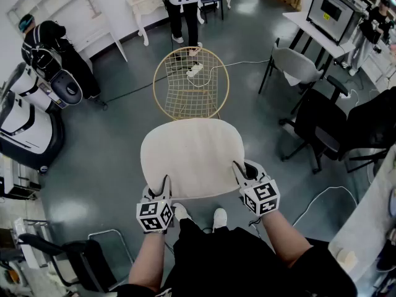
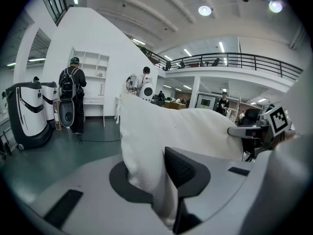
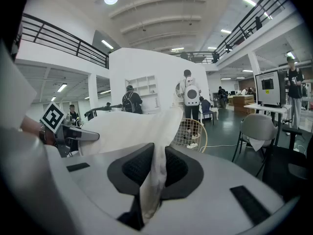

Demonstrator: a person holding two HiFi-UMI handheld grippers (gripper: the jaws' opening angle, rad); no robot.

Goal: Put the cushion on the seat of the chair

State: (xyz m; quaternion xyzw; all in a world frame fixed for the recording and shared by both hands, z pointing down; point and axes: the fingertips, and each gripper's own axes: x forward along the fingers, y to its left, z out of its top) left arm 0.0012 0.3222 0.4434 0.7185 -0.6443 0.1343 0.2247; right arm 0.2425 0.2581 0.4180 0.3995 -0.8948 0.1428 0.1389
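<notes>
Cushion (image 1: 192, 156) looks soft, light and floppy. Your left gripper (image 1: 164, 183) and right gripper (image 1: 239, 168) each clamp a near corner; hold both corners, spread apart.

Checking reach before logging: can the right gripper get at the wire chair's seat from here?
Probably yes: the chair stands straight ahead, and nothing shows between its seat and the right gripper, which is shut on the cushion.

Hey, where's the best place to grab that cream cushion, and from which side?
Its near edge, one corner per gripper, from the person's side. The cushion is wide, thin and soft; the left gripper and right gripper pinching both near corners hold it spread level.
</notes>
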